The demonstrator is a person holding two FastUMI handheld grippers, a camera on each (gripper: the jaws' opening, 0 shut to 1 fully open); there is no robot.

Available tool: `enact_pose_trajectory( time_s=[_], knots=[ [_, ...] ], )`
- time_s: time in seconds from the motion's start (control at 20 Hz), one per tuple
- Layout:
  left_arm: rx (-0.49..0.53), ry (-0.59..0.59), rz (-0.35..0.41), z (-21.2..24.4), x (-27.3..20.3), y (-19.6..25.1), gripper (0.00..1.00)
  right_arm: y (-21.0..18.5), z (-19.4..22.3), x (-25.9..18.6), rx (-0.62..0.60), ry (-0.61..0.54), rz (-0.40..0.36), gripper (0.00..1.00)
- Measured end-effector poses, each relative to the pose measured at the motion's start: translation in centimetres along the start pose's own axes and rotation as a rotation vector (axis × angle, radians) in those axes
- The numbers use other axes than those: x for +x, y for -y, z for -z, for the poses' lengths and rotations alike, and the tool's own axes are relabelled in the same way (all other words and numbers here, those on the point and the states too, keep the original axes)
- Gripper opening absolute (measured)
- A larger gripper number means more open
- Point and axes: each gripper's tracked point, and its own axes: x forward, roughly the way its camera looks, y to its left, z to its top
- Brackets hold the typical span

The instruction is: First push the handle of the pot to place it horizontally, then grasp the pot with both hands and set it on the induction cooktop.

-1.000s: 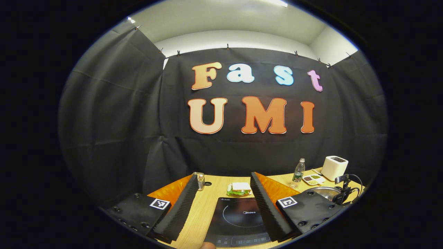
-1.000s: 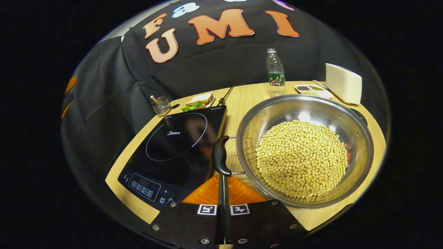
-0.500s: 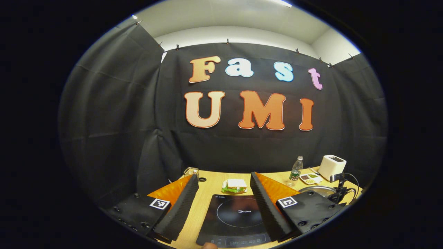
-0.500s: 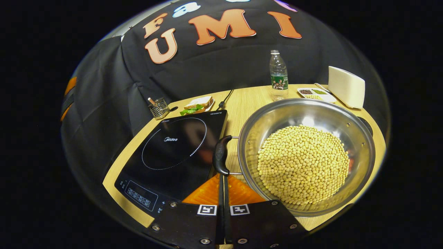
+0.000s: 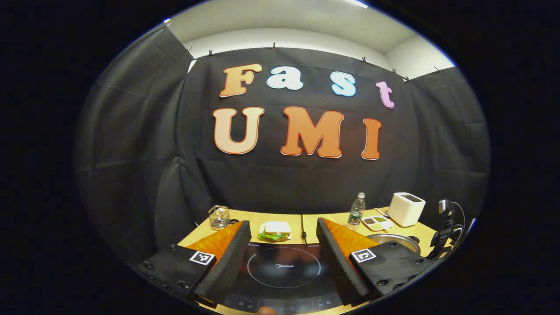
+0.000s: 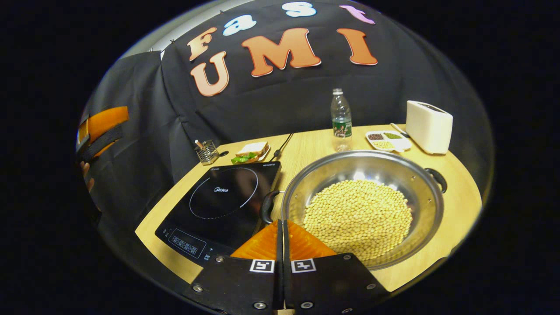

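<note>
A wide steel pot (image 6: 337,173) full of soybeans (image 6: 358,214) sits on the wooden table, right of the black induction cooktop (image 6: 221,201). Its black left handle (image 6: 265,206) now lies as a flat loop beside the rim; a second handle (image 6: 436,178) is on the far side. My right gripper (image 6: 281,223) is shut with nothing in it, its tips just beside the left handle. In the left gripper view, my left gripper (image 5: 283,224) is open above the cooktop (image 5: 280,267), with the pot (image 5: 393,238) off to the right. The left gripper (image 6: 98,131) also hangs at the far left of the right gripper view.
Along the back of the table (image 6: 455,205) stand a water bottle (image 6: 341,118), a white toaster (image 6: 428,127), a divided dish of beans (image 6: 387,140), a sandwich (image 6: 251,151) and a wire utensil holder (image 6: 206,151). A cable (image 6: 282,144) runs behind the cooktop.
The pot's left handle has gone from standing upright to lying flat. My right gripper has drawn back a little. The left gripper has shifted so the cooktop sits between its fingers.
</note>
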Motion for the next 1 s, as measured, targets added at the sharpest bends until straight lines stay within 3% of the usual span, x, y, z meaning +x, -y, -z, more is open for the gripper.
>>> enact_pose_trajectory(
  time_s=[0.25, 0.4, 0.65, 0.75, 0.8, 0.95, 1.0],
  knots=[
    [-0.024, -0.041, 0.056, 1.7, 1.2, 4.0, 1.0, 4.5, -2.3, -2.1, -0.004, 0.07, 0.054, 0.0],
    [-0.043, -0.069, 0.087, 3.0, 2.1, 6.3, 0.94, 7.3, -2.9, -2.8, 0.016, 0.088, 0.077, 0.0],
    [-0.05, -0.128, 0.132, 5.8, 3.6, 10.2, 0.99, 12.4, -3.7, -3.5, 0.043, 0.114, 0.148, 0.04],
    [-0.04, -0.165, 0.141, 7.7, 4.3, 11.6, 0.99, 13.7, -4.2, -3.7, 0.065, 0.127, 0.151, 0.13],
    [-0.035, -0.186, 0.149, 8.7, 4.5, 12.2, 0.99, 14.5, -4.1, -3.5, 0.067, 0.128, 0.159, 0.3],
    [-0.028, -0.252, 0.182, 11.6, 5.3, 14.7, 0.99, 17.6, -4.2, -3.0, 0.056, 0.126, 0.226, 0.51],
    [-0.029, -0.273, 0.194, 12.7, 5.4, 15.4, 1.0, 18.6, -4.2, -2.9, 0.051, 0.124, 0.246, 0.63]
  ],
)
